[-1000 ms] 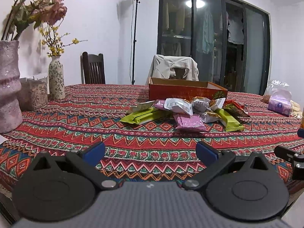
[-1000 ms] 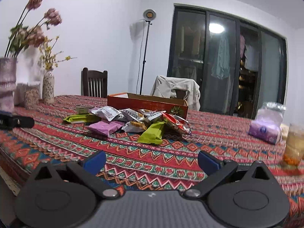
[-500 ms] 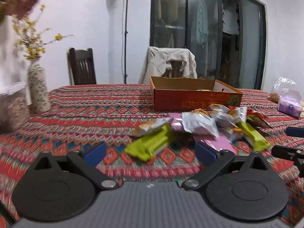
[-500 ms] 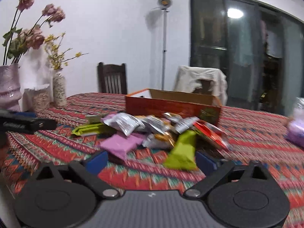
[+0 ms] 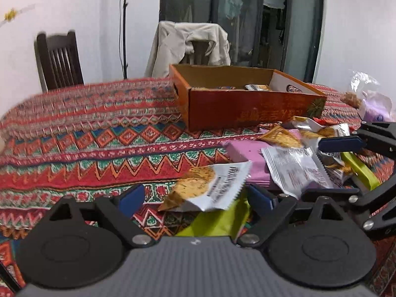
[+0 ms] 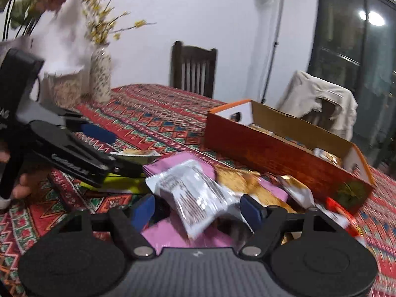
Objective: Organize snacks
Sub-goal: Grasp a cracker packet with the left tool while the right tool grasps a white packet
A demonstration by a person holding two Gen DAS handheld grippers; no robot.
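Note:
A heap of snack packets lies on the patterned tablecloth in front of an orange cardboard box that holds a few packets. My left gripper is over the heap's left end, jaws closing. A white-and-gold packet and a green bar lie between its blue pads, apart from them. My right gripper is over the middle of the heap, jaws closing around a white packet that rests on a pink packet. Each gripper shows in the other's view: right gripper, left gripper.
A dark wooden chair and a chair draped with a beige jacket stand behind the table. Vases with flowers are at the far left. A plastic bag sits to the right of the box. A floor lamp stands by the wall.
Both grippers have travelled forward from the table's near edge to the snack heap and tilted down. Their jaws have narrowed, with packets now lying between the pads.

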